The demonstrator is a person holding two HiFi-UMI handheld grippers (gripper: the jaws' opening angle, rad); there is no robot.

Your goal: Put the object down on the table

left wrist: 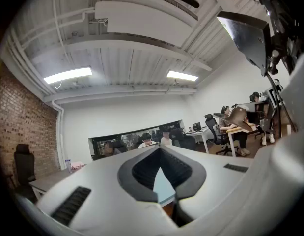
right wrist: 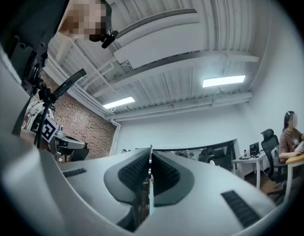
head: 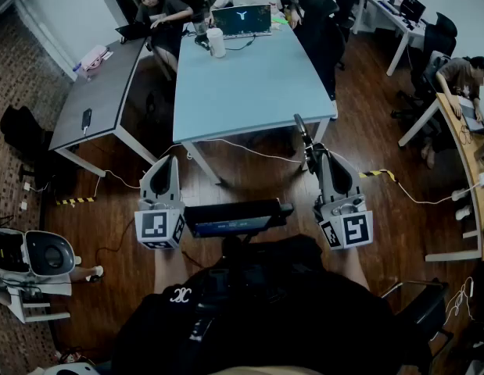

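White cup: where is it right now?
In the head view the white cup stands near the far end of the light blue table, just left of the open laptop.

- Left gripper [head: 166, 163] sits at about 8 o'clock from the head view's centre and points toward 12 o'clock, held level.
- Its jaws stand a little apart, with nothing between the pads.
- Right gripper [head: 317, 154] sits at about 4 o'clock, points toward 11 o'clock and is tipped slightly upward.
- Its jaws are closed together on a thin dark strip [head: 302, 133] that sticks out past the fingertips.
- Left hand [head: 170, 262] and right hand [head: 353, 264] each hold a gripper from behind its marker cube.
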